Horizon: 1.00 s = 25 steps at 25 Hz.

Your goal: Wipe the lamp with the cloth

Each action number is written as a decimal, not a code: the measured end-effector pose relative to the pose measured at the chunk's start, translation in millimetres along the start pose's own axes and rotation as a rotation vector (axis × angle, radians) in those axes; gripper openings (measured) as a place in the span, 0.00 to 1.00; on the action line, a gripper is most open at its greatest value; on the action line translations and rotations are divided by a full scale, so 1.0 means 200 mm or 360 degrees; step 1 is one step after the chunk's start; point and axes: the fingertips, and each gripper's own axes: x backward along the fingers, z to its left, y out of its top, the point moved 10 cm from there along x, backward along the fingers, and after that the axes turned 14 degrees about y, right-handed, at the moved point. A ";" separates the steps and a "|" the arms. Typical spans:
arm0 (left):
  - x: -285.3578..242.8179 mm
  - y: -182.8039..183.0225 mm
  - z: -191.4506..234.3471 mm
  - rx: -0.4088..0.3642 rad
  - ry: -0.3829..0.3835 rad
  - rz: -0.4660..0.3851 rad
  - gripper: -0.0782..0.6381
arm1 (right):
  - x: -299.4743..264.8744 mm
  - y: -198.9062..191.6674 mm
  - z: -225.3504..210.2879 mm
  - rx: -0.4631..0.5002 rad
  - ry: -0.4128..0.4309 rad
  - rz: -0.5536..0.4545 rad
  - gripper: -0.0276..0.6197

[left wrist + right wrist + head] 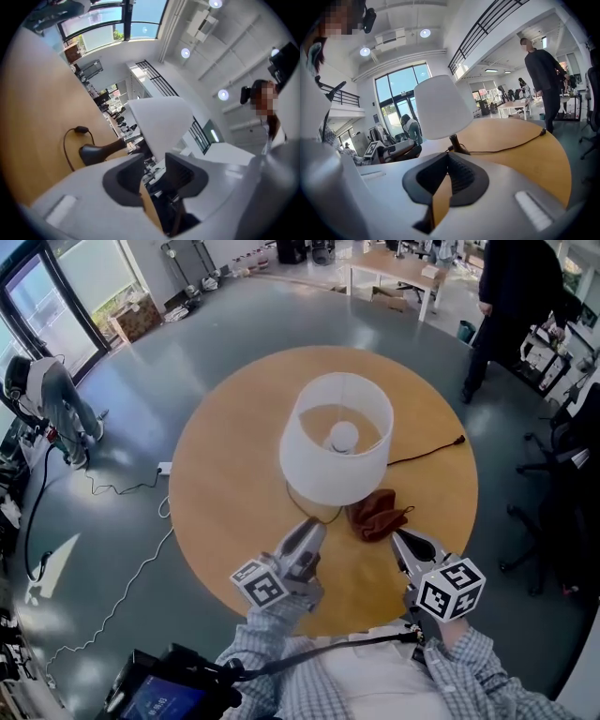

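The crumpled brown cloth [378, 514] lies on the round wooden table [225, 484], just beside the base of the white-shaded lamp [335, 451]. It looks soft, limp and light, so a raised fold is the place to pinch. The lamp seems top-heavy and easily dented; wipe gently. The left hand-held gripper [314, 527] stands partly open and empty. The right hand-held gripper [399, 538] is closed on nothing. No readable writing shows.

Readable text: none in any view.
Cube [260, 583] on left tongs [314, 526]: black-and-white square patterns, no letters or numbers.
Cube [451, 589] on right tongs [398, 538]: same kind of patterns.
Screen [159, 699]: lit blue, print too small to read.
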 end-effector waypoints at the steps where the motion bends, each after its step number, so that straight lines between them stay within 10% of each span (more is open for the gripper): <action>1: -0.03 0.00 0.01 0.0045 -0.0005 -0.0021 0.31 | 0.00 0.01 -0.02 0.0003 0.0003 0.0002 0.05; 12: -0.19 0.06 0.07 0.0361 -0.0289 -0.0133 0.51 | -0.11 0.06 -0.07 0.0028 0.0026 0.0034 0.05; 25: -0.20 0.06 -0.01 0.0354 -0.0455 -0.0213 0.32 | -0.20 -0.02 -0.17 0.0250 -0.0042 0.0341 0.05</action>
